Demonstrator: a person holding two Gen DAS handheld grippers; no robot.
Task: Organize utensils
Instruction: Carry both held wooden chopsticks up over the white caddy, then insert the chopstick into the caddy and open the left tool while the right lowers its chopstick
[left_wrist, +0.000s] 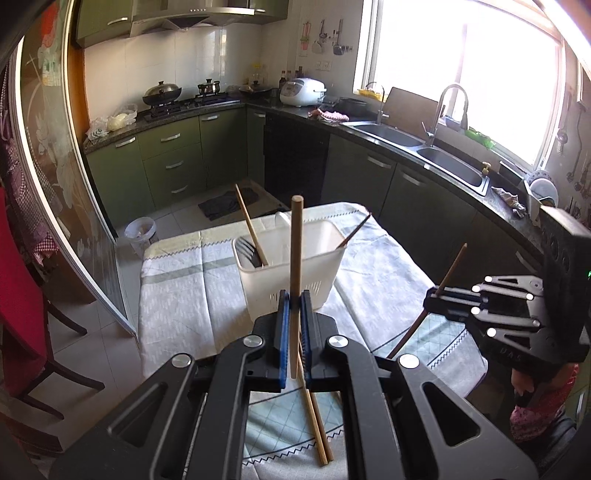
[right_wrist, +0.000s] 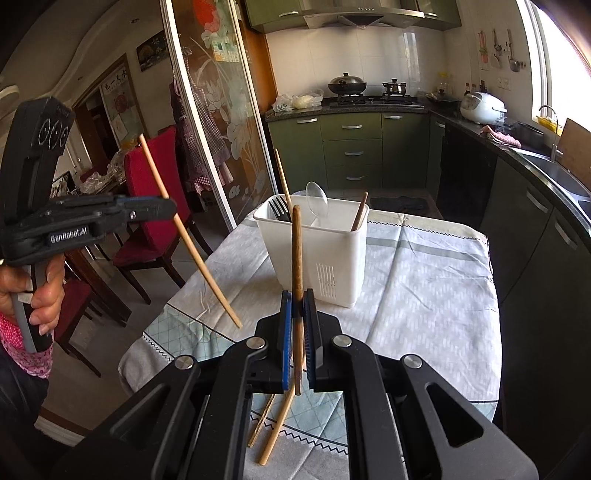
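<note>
Midway, my left gripper (left_wrist: 294, 301) and right gripper (right_wrist: 298, 304) each clamp a chopstick; holder (right_wrist: 314, 251) already has fork, spoon, two sticks; two more lie on table (right_wrist: 424, 288).

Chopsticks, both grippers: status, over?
Left gripper shut on light chopstick. Right gripper shut on dark chopstick. Two more on cloth. Path to caddy clear.

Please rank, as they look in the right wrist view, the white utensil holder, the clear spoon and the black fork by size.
1. white utensil holder, clearly largest.
2. and 3. clear spoon and black fork: both partly hidden inside it, so unranked.
</note>
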